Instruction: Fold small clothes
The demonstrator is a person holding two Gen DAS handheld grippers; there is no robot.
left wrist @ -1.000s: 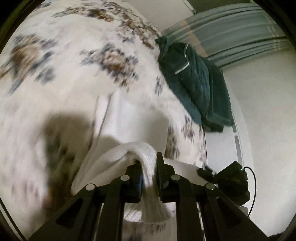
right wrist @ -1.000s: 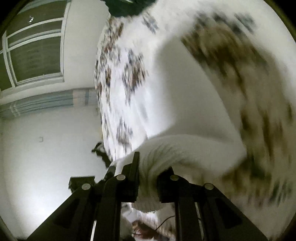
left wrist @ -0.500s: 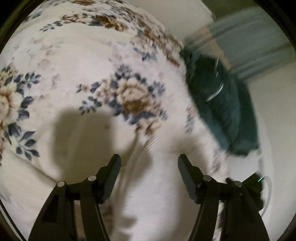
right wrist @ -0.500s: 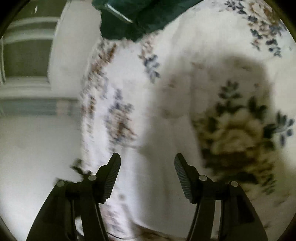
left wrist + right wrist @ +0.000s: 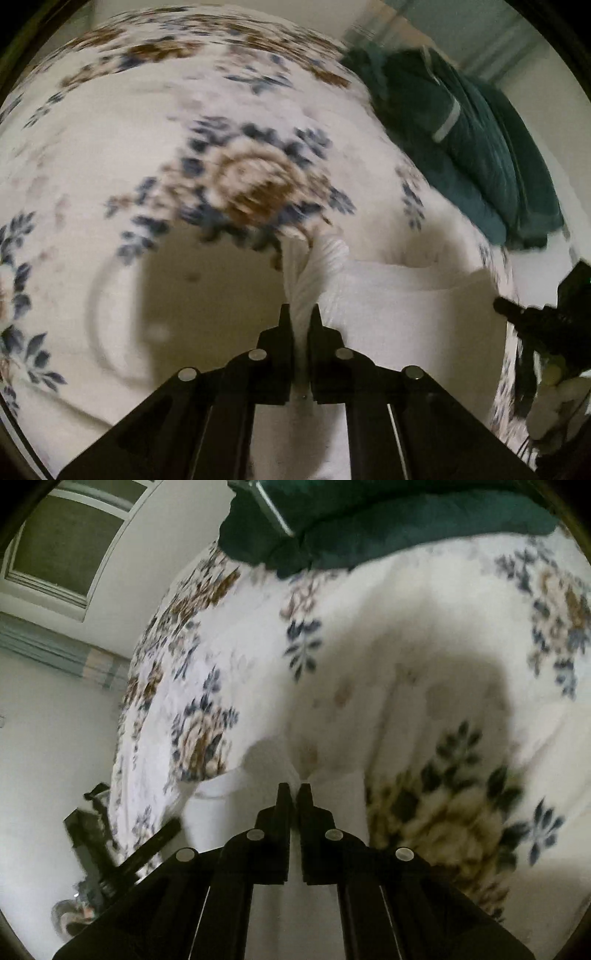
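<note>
A small white garment (image 5: 413,310) lies on the floral bedspread (image 5: 110,155). My left gripper (image 5: 300,314) is shut on its ribbed white edge (image 5: 317,266), which bunches up between the fingers. In the right wrist view my right gripper (image 5: 294,794) is shut on another edge of the same white garment (image 5: 236,786), pinching a fold of cloth. The right gripper also shows at the far right of the left wrist view (image 5: 543,325). The left gripper shows at the lower left of the right wrist view (image 5: 122,853). Both views are motion-blurred.
A dark teal folded garment (image 5: 472,147) lies at the far end of the bed; it also shows in the right wrist view (image 5: 369,520). A window (image 5: 62,542) and a white wall (image 5: 48,753) are beyond the bed's edge.
Both grippers let go of the white garment, stood open half a second ago, and have now shut again on new edges of it. Both views shifted over the bedspread.
</note>
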